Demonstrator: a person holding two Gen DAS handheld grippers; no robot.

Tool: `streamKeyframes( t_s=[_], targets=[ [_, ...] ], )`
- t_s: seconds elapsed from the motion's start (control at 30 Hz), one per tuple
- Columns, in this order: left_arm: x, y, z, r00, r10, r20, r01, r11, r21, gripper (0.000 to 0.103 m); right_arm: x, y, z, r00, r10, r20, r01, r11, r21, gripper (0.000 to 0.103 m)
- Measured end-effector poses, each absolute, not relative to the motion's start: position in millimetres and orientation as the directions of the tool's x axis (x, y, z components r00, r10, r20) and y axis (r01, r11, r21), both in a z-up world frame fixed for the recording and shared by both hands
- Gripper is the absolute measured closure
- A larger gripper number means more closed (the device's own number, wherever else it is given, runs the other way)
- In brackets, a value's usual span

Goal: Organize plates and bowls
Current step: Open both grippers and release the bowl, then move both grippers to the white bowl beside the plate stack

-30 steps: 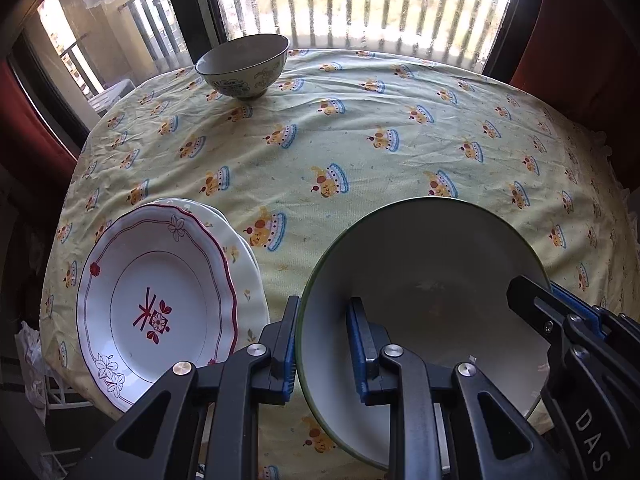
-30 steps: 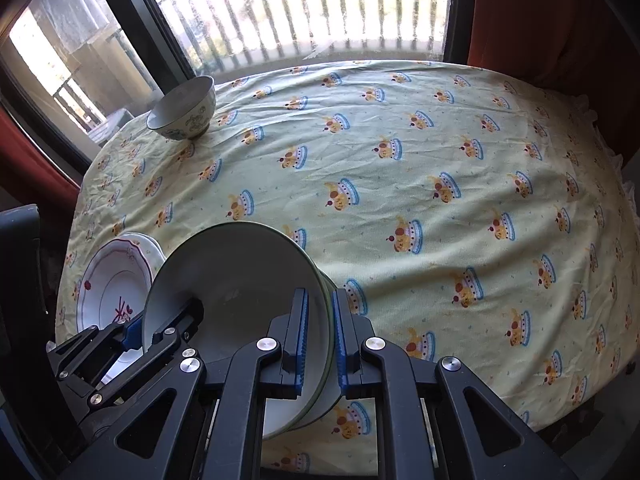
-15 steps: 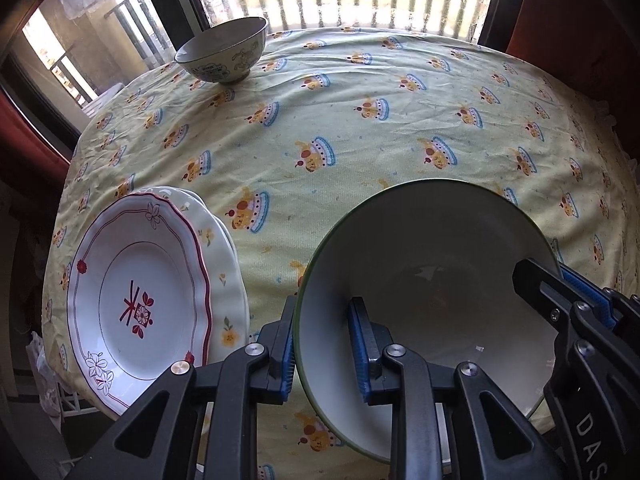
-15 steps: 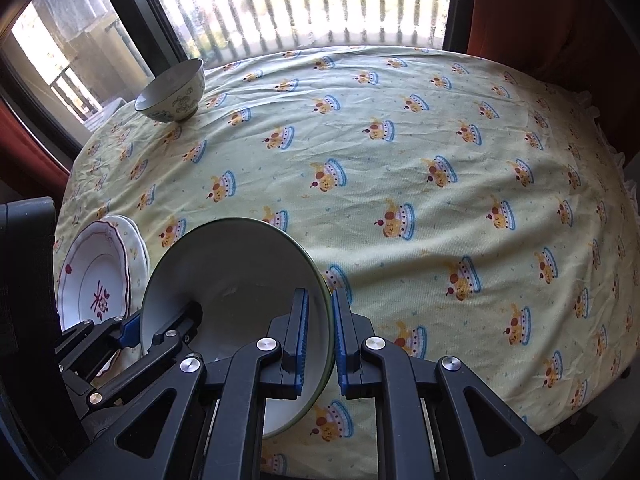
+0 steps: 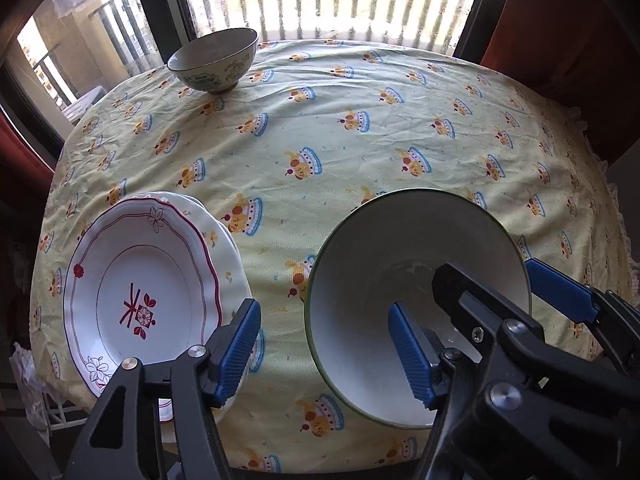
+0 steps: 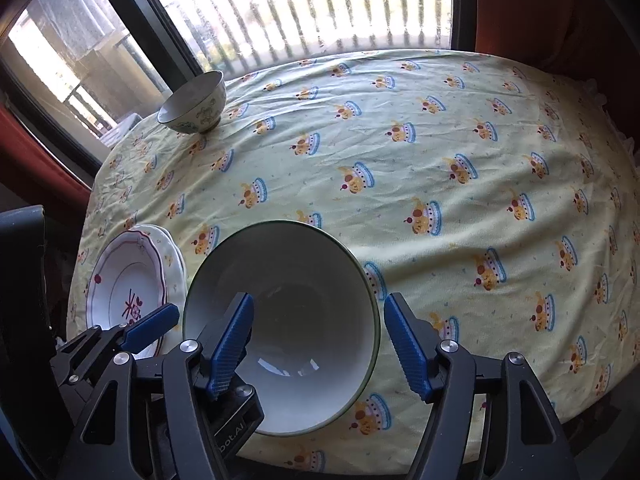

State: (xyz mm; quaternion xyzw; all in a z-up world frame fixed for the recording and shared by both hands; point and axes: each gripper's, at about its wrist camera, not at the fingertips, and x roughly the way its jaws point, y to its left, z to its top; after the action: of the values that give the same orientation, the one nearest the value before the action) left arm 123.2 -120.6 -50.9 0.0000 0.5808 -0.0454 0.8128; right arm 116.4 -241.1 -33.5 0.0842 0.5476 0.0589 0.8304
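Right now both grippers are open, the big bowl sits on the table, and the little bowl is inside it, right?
Not quite. The little bowl isn't inside the big bowl; it stands apart at the table's far edge by the window, as the right wrist view shows. Both grippers are open.

Bowls: two; one large white bowl with a green rim (image 5: 360,280) (image 6: 304,276) near the front edge of the desk; one small patterned bowl (image 5: 214,62) (image 6: 194,104) at the far edge by the window
Plates: two, stacked at the left; a red-trimmed plate (image 5: 136,292) (image 6: 124,280) on top; a cream plate (image 5: 228,248) (image 6: 174,258) beneath, only its rim showing
Grippers: two; the left gripper (image 5: 324,344); the right gripper (image 6: 318,340)
Tablecloths: one yellow printed tablecloth (image 5: 360,152) (image 6: 460,200) covering the desk
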Motion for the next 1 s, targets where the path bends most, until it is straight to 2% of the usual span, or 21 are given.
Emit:
streamKeyframes(
  t_s=[0.37, 0.77, 1.0],
  targets=[
    [125.0, -92.6, -13.5, 0.396, -0.136, -0.908, 0.154, 0.985, -0.080, 0.018, 107.1, -217.7, -2.1, 0.462, 0.085, -0.883, 0.090, 0.986, 0.142, 0.023],
    [145.4, -46.1, 25.7, 0.495, -0.156, -0.855, 0.205, 0.977, -0.060, 0.017, 112.6, -173.3, 40.2, 0.560, 0.024, -0.828, 0.151, 0.980, 0.131, 0.021],
    [168.2, -19.6, 42.4, 0.542, -0.133, -0.830, 0.172, 0.984, -0.045, 0.017, 137.9, -147.0, 57.6, 0.588, 0.027, -0.808, 0.142, 0.981, 0.136, 0.021]
  ],
)
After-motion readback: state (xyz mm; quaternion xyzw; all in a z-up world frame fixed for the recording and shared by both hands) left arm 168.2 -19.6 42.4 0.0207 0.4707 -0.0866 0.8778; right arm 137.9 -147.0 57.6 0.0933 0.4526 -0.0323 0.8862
